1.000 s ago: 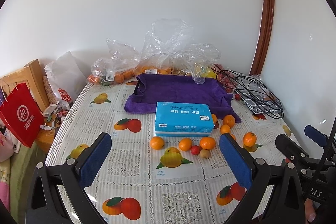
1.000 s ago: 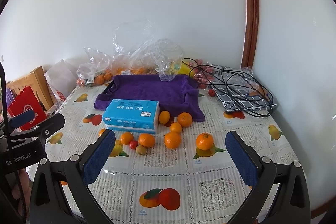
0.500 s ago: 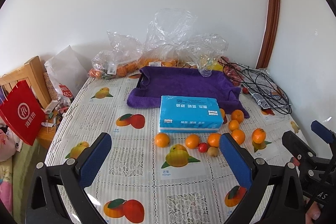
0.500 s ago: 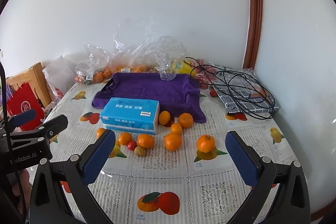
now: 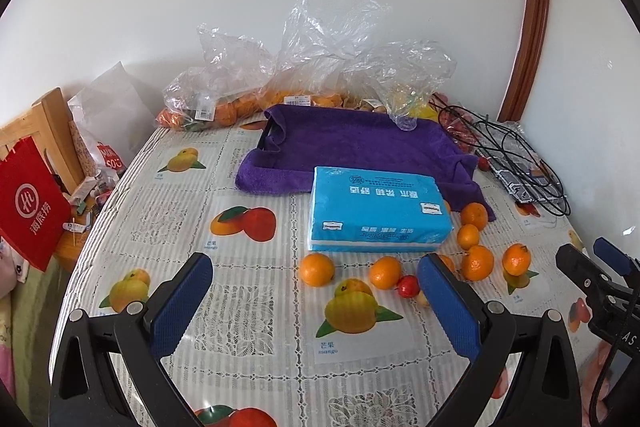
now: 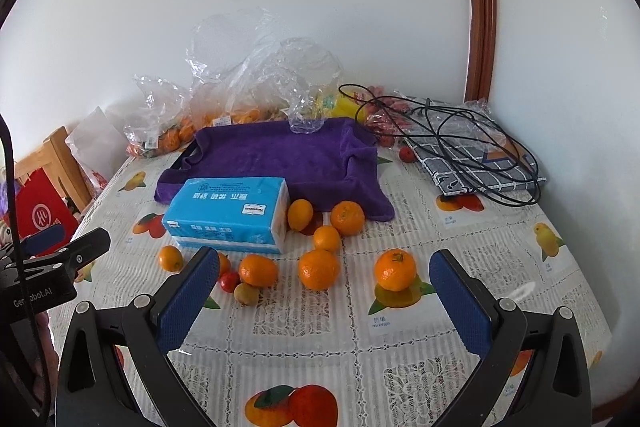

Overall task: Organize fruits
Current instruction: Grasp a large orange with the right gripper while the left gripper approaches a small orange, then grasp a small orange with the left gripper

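Several loose mandarins lie on the fruit-print tablecloth in front of a blue tissue pack, with a small red fruit and a small tan fruit among them. One mandarin sits apart to the right. Behind the pack lies a tray covered by a purple towel. In the left wrist view the mandarins and the pack show too. My left gripper is open and empty, above the cloth short of the fruits. My right gripper is open and empty, near the mandarins.
Clear plastic bags with more oranges stand by the wall. A checked cloth with black cables lies at the back right. A red paper bag and a wooden chair stand off the table's left edge.
Both grippers have moved forward and lower toward the fruits, which now look larger and nearer. Both stay open and empty.
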The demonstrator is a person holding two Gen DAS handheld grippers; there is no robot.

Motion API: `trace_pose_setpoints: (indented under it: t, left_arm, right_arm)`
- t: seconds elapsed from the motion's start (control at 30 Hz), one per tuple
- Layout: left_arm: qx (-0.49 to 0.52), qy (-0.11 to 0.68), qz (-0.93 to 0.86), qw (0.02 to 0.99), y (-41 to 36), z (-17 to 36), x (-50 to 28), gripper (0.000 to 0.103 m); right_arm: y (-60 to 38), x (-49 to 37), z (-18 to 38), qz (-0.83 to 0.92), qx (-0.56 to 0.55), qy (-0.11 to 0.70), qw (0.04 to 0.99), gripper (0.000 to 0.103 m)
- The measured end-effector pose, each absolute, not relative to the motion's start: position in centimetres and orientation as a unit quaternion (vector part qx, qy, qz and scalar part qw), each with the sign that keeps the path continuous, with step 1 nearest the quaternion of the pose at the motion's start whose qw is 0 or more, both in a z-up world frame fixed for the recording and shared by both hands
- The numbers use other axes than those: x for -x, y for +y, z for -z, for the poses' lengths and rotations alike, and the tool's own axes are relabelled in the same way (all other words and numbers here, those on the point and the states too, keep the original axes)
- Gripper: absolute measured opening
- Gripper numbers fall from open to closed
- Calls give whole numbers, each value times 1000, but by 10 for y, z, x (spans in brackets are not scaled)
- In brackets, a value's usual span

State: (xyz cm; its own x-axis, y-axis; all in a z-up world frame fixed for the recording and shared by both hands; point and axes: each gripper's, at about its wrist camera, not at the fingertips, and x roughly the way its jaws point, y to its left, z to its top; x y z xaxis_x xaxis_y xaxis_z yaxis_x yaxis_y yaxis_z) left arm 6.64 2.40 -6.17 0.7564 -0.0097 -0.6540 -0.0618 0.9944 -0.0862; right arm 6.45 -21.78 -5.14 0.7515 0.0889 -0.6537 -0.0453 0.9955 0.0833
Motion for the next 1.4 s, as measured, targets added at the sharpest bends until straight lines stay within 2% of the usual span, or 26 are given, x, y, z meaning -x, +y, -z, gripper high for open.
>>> trace_pose_setpoints:
  t: [0.13, 0.23, 0.37, 0.5, 0.7, 0.73, 0.8, 0.83, 1.0, 1.1, 1.23, 1.37, 1.4]
  left_arm:
    - [56, 370, -11, 927, 26, 79, -81, 103]
    - [48, 387, -3, 921, 25, 91, -93, 103]
    - [60, 394, 4, 917, 27, 105, -110, 103]
    - [66, 406, 3, 911, 31, 116, -121, 102]
    - [66, 419, 2, 906, 35, 127, -133, 103]
    - [65, 422, -1, 904, 37, 129, -134, 102]
    - [65, 430, -2, 901, 39, 135, -138, 102]
    - [65, 434, 0, 898, 40, 138, -140, 102]
    - [58, 444, 15, 894, 36, 149, -143, 95]
    - [45, 455, 14, 889, 30, 157, -148, 88]
    - [43, 464, 13, 885, 27, 163, -151, 76]
    - [41, 470, 11, 882, 26, 167, -153, 57]
    - [39, 471, 11, 881, 27, 167, -154, 55]
  right_arm:
    - [-221, -78, 74, -26, -24, 366, 930, 102]
    - [-221, -88, 90, -1, 11, 373, 928, 92]
    - [-239, -109, 110, 7, -9, 396, 918, 72]
    - [-255, -127, 130, 15, -30, 418, 908, 63]
    - [-266, -141, 157, 20, -34, 442, 896, 59]
    - [-266, -143, 161, 18, -35, 447, 894, 57]
    - [-267, -144, 169, 10, -36, 456, 889, 44]
    - [-268, -144, 170, 9, -36, 453, 891, 45]
    - [-265, -141, 171, 8, -27, 444, 895, 44]
    - [-266, -140, 170, 4, -33, 443, 896, 44]
    - [-267, -138, 167, 0, -36, 440, 897, 44]
    - [-263, -136, 165, -4, -32, 435, 900, 44]
    - [-262, -136, 164, -5, -31, 434, 900, 44]
